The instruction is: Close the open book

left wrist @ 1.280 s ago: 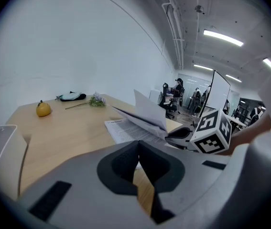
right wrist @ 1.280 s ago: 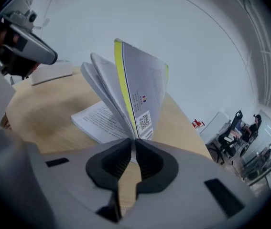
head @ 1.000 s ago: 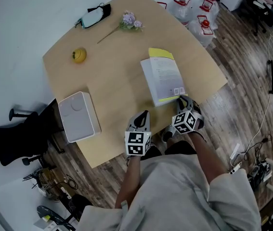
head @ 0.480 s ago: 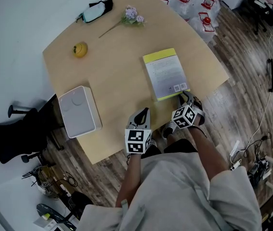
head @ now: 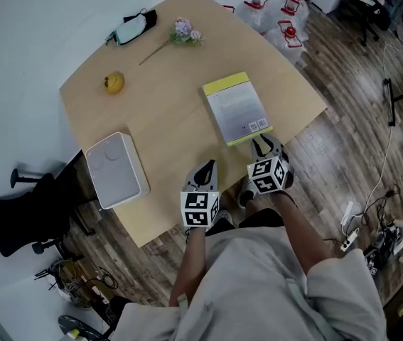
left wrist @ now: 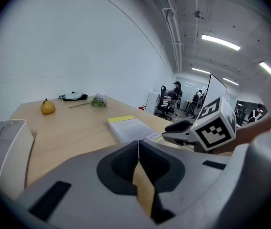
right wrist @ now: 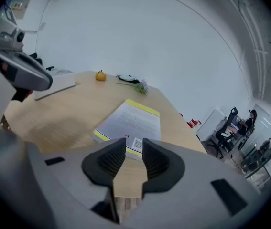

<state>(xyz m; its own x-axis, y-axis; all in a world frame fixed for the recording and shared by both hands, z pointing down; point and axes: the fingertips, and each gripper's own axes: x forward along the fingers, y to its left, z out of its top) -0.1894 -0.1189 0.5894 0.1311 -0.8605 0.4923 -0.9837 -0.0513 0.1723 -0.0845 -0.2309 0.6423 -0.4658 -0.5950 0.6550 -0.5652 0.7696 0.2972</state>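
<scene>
book [head: 237, 109] shut now, flat on right part of bench [head: 162, 123], back cover up. second ago cover was still dropping. right gripper [head: 261, 145] backed off, just near of book's near edge, fingers released, nothing between. left gripper [head: 206, 169] clenched, empty. task looks done imo

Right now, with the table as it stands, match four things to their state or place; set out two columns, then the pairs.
1 book
2 fruit
3 white box
4 left gripper

A jaws shut, empty
B lying closed on the table
C yellow, far left of the table
D near left table edge

Pairs: 1-B, 2-C, 3-D, 4-A
</scene>
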